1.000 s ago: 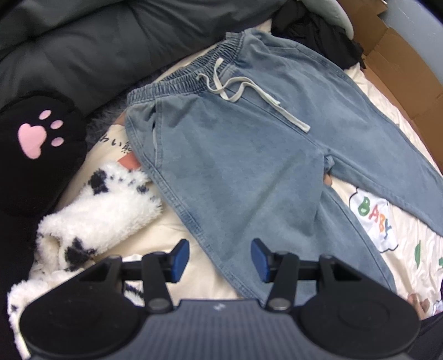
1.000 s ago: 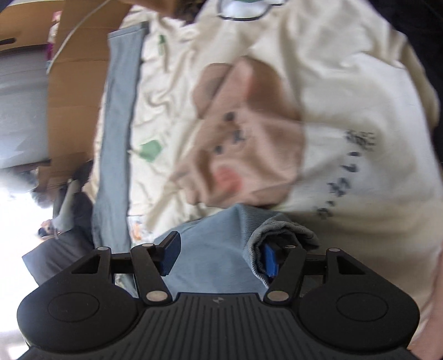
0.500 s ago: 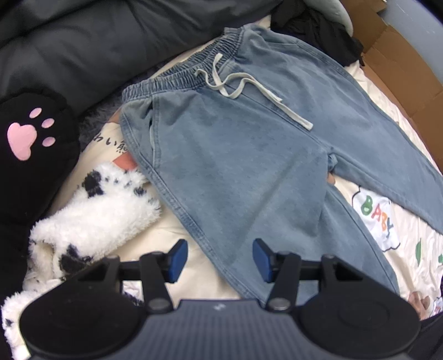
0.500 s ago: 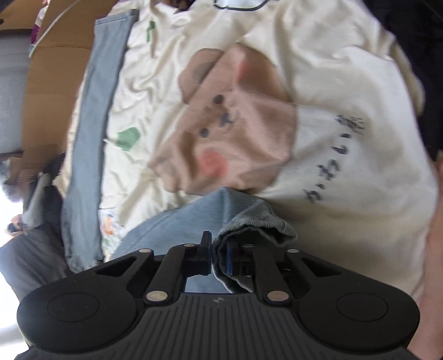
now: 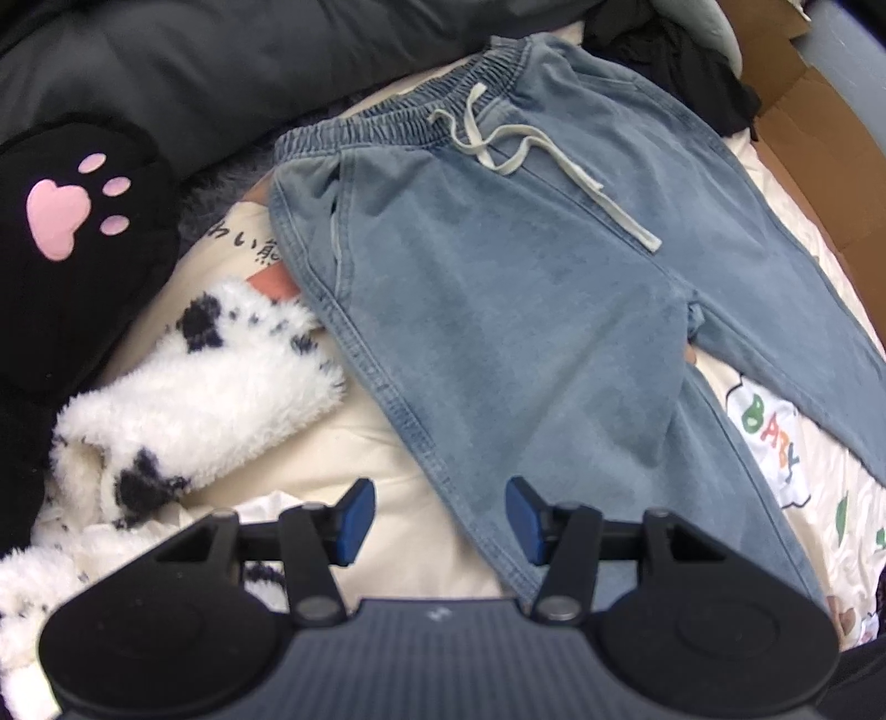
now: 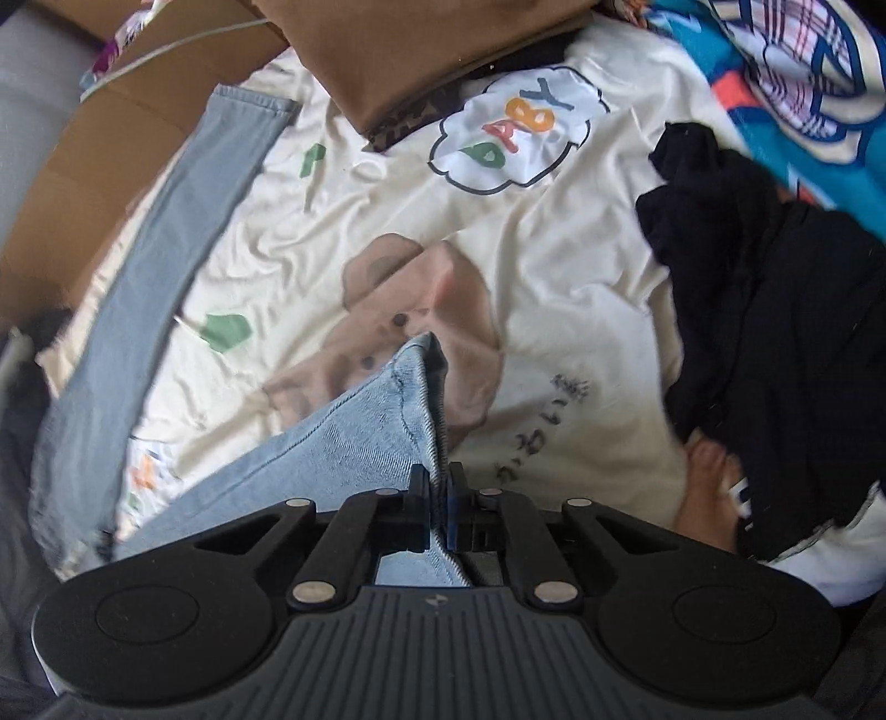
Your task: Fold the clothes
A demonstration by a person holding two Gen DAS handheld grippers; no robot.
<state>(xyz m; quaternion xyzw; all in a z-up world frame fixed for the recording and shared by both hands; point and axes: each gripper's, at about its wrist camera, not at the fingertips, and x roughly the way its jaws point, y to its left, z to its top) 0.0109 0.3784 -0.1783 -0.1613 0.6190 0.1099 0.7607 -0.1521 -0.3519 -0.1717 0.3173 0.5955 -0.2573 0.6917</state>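
Light blue denim trousers (image 5: 498, 288) with an elastic waist and a pale drawstring (image 5: 531, 149) lie spread flat on a cream printed bedsheet (image 5: 354, 443). My left gripper (image 5: 440, 520) hovers open above the outer seam of the near leg, nothing between its blue pads. In the right wrist view, my right gripper (image 6: 440, 487) is shut on the hem of one trouser leg (image 6: 382, 410), which is lifted off the sheet in a fold. The other leg (image 6: 166, 266) stretches flat along the left side.
A black cushion with a pink paw (image 5: 72, 221) and a white fluffy spotted garment (image 5: 183, 410) lie left of the trousers. Dark bedding (image 5: 221, 61) sits behind, cardboard (image 5: 803, 127) at the right. A black garment (image 6: 775, 332), a brown folded cloth (image 6: 421, 50) and a bare foot (image 6: 714, 487) lie near the right gripper.
My right gripper closed on the trouser hem and rose, lifting the denim off the sheet. The left gripper stayed open and barely shifted.
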